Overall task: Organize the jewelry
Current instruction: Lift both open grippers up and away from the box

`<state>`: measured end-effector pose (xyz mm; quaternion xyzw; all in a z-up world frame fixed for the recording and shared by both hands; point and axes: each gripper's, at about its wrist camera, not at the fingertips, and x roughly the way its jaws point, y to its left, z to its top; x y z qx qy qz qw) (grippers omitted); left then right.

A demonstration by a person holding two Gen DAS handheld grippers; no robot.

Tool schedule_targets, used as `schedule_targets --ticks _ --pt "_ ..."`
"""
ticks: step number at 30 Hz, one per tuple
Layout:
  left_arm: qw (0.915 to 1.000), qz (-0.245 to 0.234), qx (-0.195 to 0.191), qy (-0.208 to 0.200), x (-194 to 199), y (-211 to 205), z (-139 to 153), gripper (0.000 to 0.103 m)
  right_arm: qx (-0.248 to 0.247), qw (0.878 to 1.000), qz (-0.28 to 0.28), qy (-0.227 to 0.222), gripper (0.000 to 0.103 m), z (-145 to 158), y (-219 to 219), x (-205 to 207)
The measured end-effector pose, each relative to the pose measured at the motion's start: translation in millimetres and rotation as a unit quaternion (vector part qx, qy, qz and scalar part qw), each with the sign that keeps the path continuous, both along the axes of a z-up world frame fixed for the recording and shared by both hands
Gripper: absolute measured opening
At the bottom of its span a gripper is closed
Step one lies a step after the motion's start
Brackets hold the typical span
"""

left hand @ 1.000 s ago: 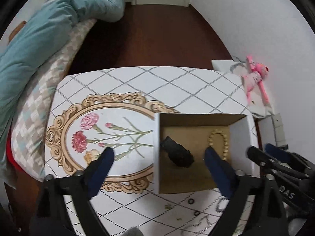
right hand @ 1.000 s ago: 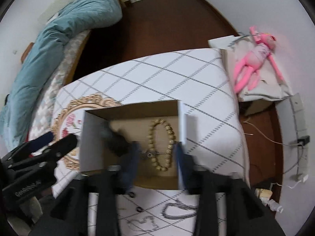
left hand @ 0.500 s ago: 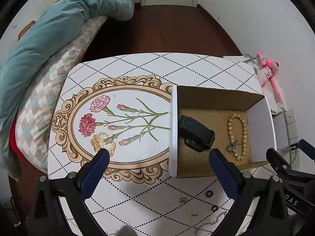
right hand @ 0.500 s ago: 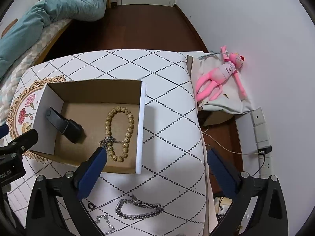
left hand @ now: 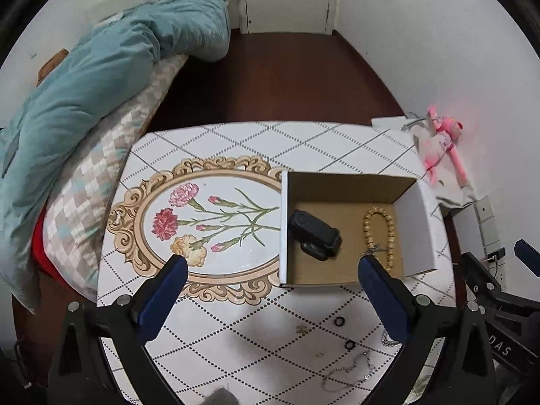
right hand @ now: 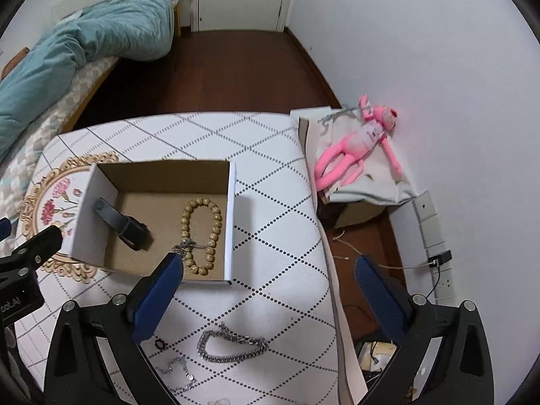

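**Both grippers spread wide above the patterned tabletop**

The left gripper (left hand: 270, 280) and right gripper (right hand: 266, 280) hang with jaws apart, empty. Near the tabletop's (right hand: 270, 202) front edge lie a silver chain bracelet (right hand: 233, 346) and small black rings (left hand: 340, 321). Farther in, a cardboard box (right hand: 233, 216) holds a wooden bead bracelet (right hand: 202, 233) and a black case (right hand: 125, 224). Beyond: dark wood floor (right hand: 236, 71), a bed with a teal quilt (left hand: 101, 84), a pink plush toy (right hand: 354, 148) by the white wall. No writing is fully legible.

The left gripper (left hand: 270, 281) hangs over the table (left hand: 236, 141), its blue fingers (left hand: 162, 298) spread wide with nothing between them. Beyond them the cardboard box (left hand: 413, 233) holds a black case (left hand: 314, 231) and a bead bracelet (left hand: 379, 233). Small rings (left hand: 340, 321) and a chain (left hand: 347, 369) lie nearer.
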<state>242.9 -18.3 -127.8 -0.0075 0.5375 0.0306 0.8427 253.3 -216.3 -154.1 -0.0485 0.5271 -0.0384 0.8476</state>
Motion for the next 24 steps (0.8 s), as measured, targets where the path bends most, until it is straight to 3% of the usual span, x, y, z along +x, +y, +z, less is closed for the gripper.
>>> schedule_targets --ticks 14,24 --pt "0.9980 -0.009 -0.008 -0.062 -51 -4 65 0.103 0.009 0.997 -0.008 -0.080 0.102 83 -5 -58" --pt "0.9966 -0.010 -0.016 -0.080 -74 -4 84 0.103 0.029 0.993 -0.011 -0.115 0.102 119 -8 -91"
